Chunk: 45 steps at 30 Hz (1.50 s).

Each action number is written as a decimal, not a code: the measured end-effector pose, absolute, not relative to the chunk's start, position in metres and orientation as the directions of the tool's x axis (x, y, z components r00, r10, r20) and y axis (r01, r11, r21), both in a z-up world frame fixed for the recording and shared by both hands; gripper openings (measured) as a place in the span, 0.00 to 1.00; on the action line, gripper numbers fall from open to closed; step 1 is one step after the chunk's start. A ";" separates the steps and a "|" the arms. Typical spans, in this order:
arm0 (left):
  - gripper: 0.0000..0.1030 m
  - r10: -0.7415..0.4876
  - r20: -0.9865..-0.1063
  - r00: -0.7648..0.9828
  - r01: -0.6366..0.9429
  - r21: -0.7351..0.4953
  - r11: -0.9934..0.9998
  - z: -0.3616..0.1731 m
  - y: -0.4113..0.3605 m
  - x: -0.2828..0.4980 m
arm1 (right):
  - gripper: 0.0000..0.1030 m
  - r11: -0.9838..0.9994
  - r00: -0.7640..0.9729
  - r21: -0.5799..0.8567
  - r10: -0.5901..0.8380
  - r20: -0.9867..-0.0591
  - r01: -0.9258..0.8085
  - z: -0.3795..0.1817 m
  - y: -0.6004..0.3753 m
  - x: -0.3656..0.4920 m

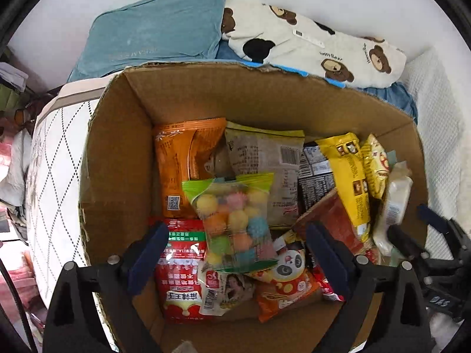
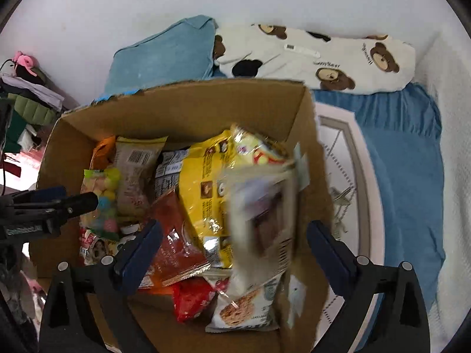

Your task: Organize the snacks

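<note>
Snacks filled the cardboard box (image 1: 117, 153), which sat on the bed (image 2: 397, 153), and both claws hung above it pointing steeply down. The left claw (image 1: 235, 259) stood spread wide with nothing pressed between its pads; a clear bag of coloured puffs (image 1: 232, 220) lay in the gap below it, loose on the pile. The right claw (image 2: 235, 253) was spread just as wide, and a pale packet (image 2: 259, 220) showed as a blur between its jaws, apparently free of the pads and dropping toward the heap.

These packets looked light, soft and crinkly. The puff bag would likely crush if squeezed across its middle, so its sealed green top edge seemed the safer hold. The glossy yellow bag (image 2: 203, 182) and the red pouch (image 2: 173, 235) could slip, and a pinch on a crimped seam ought to serve better than one on the puffed body.

The left wrist view alone showed the near left corner of the box: a red-and-white packet (image 1: 182, 267), a panda-printed packet (image 1: 288, 273) and the orange bag (image 1: 182, 158) at the back. The right wrist view alone showed a cookie packet (image 2: 247, 309) at the near right, and the bare mattress (image 2: 338, 161) beside the box. A blue pillow (image 1: 156, 32) and a bear-print cushion (image 1: 318, 47) lay behind, against the wall.
</note>
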State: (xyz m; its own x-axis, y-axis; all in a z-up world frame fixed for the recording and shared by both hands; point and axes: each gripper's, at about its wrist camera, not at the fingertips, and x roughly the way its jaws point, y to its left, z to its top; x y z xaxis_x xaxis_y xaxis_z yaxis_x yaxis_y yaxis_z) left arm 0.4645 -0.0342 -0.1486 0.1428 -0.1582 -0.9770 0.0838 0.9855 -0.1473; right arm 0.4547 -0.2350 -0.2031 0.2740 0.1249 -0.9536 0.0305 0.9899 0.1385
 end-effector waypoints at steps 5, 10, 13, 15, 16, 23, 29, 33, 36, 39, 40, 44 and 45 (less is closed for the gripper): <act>0.93 -0.146 -0.976 0.164 0.073 -0.135 0.988 -0.146 -0.033 0.452 | 0.97 0.990 0.259 0.135 0.121 -0.958 0.035 -0.213 -0.232 0.448; 0.93 -0.120 -0.975 0.185 0.065 -0.109 0.992 -0.143 -0.035 0.434 | 0.98 0.991 0.266 0.131 0.116 -0.957 0.041 -0.215 -0.227 0.437; 0.93 -0.104 -0.971 0.214 0.066 -0.092 0.994 -0.139 -0.037 0.420 | 0.98 0.990 0.285 0.134 0.117 -0.952 0.040 -0.210 -0.225 0.426; 0.93 -0.095 -0.967 0.237 0.063 -0.082 0.995 -0.135 -0.037 0.410 | 0.98 0.990 0.300 0.135 0.116 -0.947 0.044 -0.205 -0.225 0.417; 0.93 -0.092 -0.965 0.248 0.060 -0.079 0.995 -0.132 -0.036 0.405 | 0.98 0.990 0.308 0.135 0.114 -0.944 0.045 -0.203 -0.225 0.414; 0.93 -0.084 -0.939 0.333 0.055 -0.070 0.996 -0.112 -0.033 0.374 | 0.98 0.992 0.378 0.120 0.097 -0.921 0.039 -0.180 -0.223 0.379; 0.93 -0.074 -0.902 0.426 0.048 -0.059 0.997 -0.083 -0.029 0.338 | 0.98 0.991 0.453 0.129 0.100 -0.886 0.034 -0.149 -0.223 0.347; 0.93 -0.070 -0.866 0.495 0.035 -0.060 0.998 -0.059 -0.027 0.309 | 0.98 0.991 0.519 0.130 0.100 -0.849 0.022 -0.121 -0.222 0.318; 0.93 -0.061 -0.838 0.543 0.031 -0.053 0.998 -0.040 -0.024 0.284 | 0.99 0.991 0.554 0.136 0.108 -0.825 0.010 -0.102 -0.220 0.296; 0.93 -0.060 -0.813 0.579 0.028 -0.053 0.998 -0.025 -0.022 0.261 | 0.99 0.991 0.588 0.136 0.111 -0.801 -0.002 -0.084 -0.218 0.273; 0.93 -0.060 -0.805 0.590 0.027 -0.055 0.998 -0.021 -0.022 0.252 | 0.99 0.991 0.600 0.131 0.108 -0.793 -0.005 -0.078 -0.218 0.265; 0.93 -0.053 -0.779 0.625 0.022 -0.050 0.999 -0.005 -0.022 0.221 | 1.00 0.992 0.647 0.123 0.098 -0.756 -0.007 -0.055 -0.217 0.229; 0.93 -0.056 -0.771 0.635 0.026 -0.051 0.998 0.000 -0.022 0.212 | 1.00 0.992 0.659 0.122 0.097 -0.746 -0.008 -0.049 -0.217 0.219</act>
State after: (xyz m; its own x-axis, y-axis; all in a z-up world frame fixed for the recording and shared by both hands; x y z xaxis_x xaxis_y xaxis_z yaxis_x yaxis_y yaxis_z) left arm 0.2121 -0.0220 -0.0004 0.6346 -0.0562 -0.7708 0.0263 0.9983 -0.0512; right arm 0.2194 -0.2169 -0.0490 0.6592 0.0975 -0.7456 -0.0082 0.9924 0.1224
